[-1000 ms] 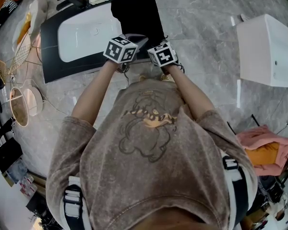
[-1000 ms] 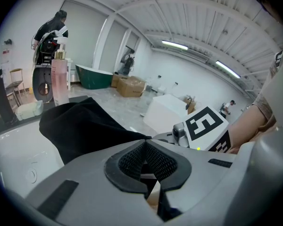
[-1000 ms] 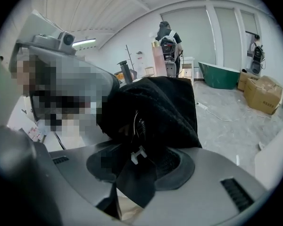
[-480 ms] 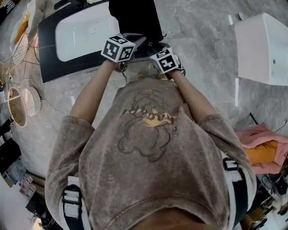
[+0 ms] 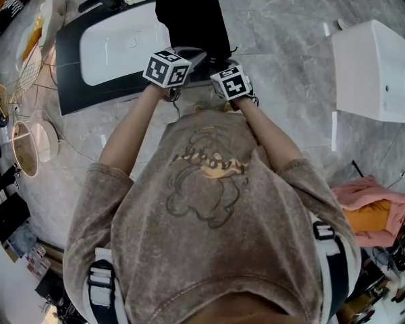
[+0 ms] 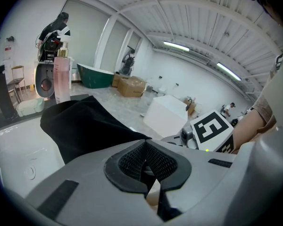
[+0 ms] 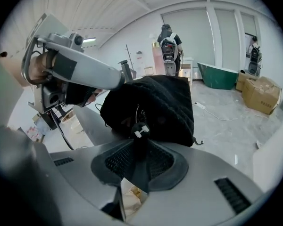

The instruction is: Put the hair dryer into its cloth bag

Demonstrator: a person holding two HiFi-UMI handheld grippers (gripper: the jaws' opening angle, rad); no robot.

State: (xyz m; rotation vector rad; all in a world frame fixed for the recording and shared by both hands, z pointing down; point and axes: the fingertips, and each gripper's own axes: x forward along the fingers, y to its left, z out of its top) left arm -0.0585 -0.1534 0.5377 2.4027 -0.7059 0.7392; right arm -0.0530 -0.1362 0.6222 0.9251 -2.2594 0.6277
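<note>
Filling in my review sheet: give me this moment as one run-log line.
left claw: shut on cloth bag edge | right claw: jaws just closing, gripping drawstring | bag: lying on black-rimmed basin

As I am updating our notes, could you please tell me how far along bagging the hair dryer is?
Seemingly done: no hair dryer shows outside, and the black bag bulges. In hand: the right gripper, jaws just closing, pinches the bag's black cord; the left gripper is shut at its edge. Left: probably drawing it closed.
</note>
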